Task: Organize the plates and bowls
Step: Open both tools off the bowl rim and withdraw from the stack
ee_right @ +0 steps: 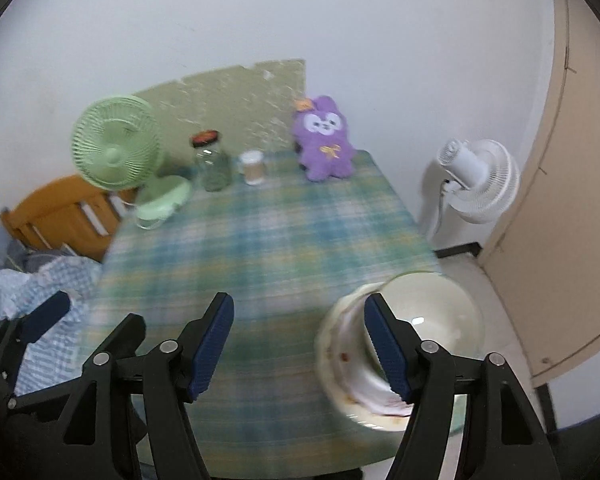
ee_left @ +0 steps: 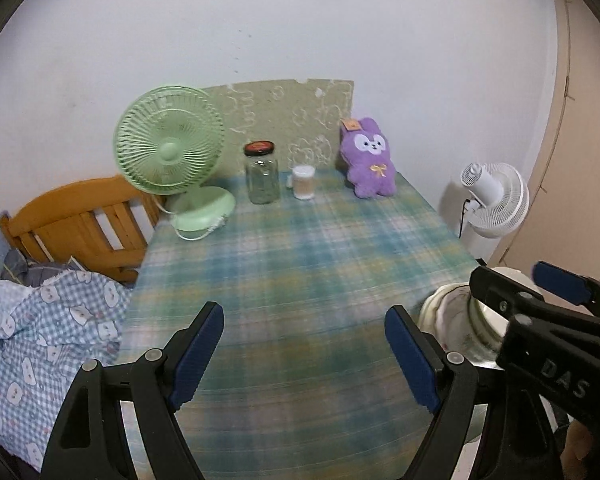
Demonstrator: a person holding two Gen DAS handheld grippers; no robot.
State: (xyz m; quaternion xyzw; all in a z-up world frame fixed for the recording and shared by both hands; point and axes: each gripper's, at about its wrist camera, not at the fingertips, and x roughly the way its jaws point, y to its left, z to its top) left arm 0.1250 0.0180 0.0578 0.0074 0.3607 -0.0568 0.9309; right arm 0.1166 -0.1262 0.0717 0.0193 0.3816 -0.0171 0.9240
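A cream bowl [ee_right: 428, 312] sits stacked on a white plate [ee_right: 340, 344] with a coloured rim pattern at the table's near right corner. My right gripper [ee_right: 300, 348] is open, its right finger [ee_right: 386, 348] over the bowl's left rim, empty. In the left wrist view the same stack [ee_left: 456, 320] shows at the right, partly hidden by the right gripper [ee_left: 528, 284]. My left gripper [ee_left: 304, 356] is open and empty above the plaid tablecloth [ee_left: 300, 260], left of the stack.
At the table's back stand a green fan [ee_left: 170, 148], a glass jar [ee_left: 262, 174], a small cup [ee_left: 303, 182] and a purple plush [ee_left: 368, 160]. A white floor fan [ee_left: 496, 196] stands right of the table. A wooden chair [ee_left: 80, 220] and checked cloth [ee_left: 52, 340] lie left.
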